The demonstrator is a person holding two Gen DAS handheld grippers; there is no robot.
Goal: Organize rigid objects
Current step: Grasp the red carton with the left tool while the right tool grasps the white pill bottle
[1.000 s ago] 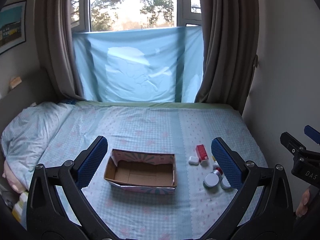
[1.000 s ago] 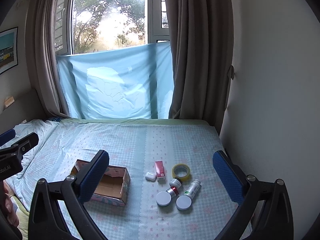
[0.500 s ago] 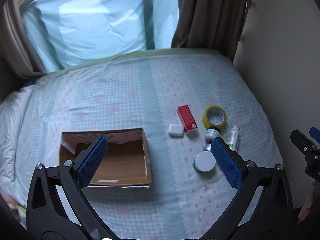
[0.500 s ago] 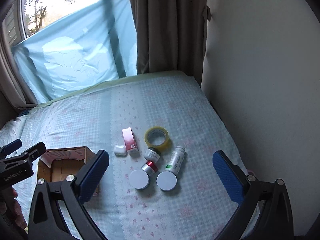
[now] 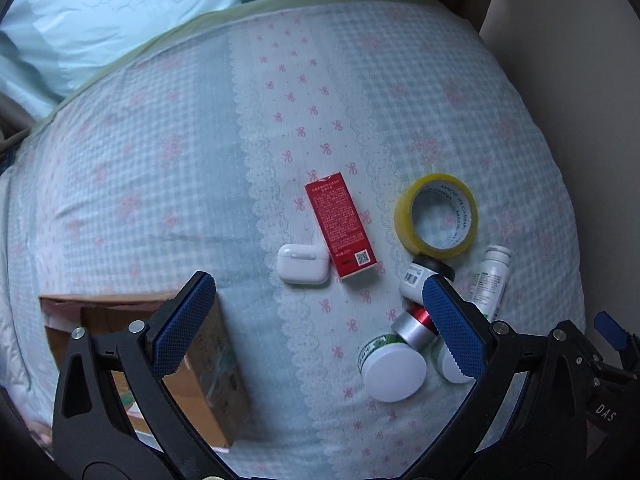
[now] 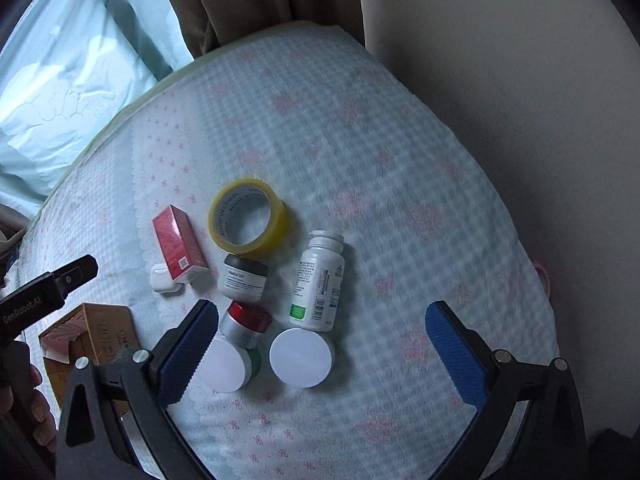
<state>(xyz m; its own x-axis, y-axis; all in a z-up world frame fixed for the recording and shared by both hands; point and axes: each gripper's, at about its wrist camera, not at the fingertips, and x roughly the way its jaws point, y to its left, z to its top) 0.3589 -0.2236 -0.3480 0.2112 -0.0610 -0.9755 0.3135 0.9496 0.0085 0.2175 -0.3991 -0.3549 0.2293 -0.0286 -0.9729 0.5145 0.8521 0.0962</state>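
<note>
On the left side of the bed (image 5: 168,128), near its front edge, sits the open cardboard box (image 5: 208,356) — the likely home for the loose items. The left gripper (image 5: 320,320) hangs over the bedspread just right of the box, its tongs released and spread wide with nothing between them.

Further right, the clutter lies in one tight group toward the bed's right edge: a white earbud case (image 5: 302,263) touching a red carton (image 5: 341,225), then a roll of yellow tape (image 6: 248,216), a dark-lidded jar (image 6: 243,278), a red-and-silver jar (image 6: 247,323), two white-lidded jars (image 6: 225,364) (image 6: 301,357), and a white pill bottle (image 6: 320,280) lying on its side. The right gripper (image 6: 320,352) hovers above the white-lidded jars, tongs released too, grasping nothing.

Nothing appears to be boxed yet — this looks like the approach to a first pick. The next move probably calls for lowering one gripper squarely around a single item, without nudging its close neighbours.
</note>
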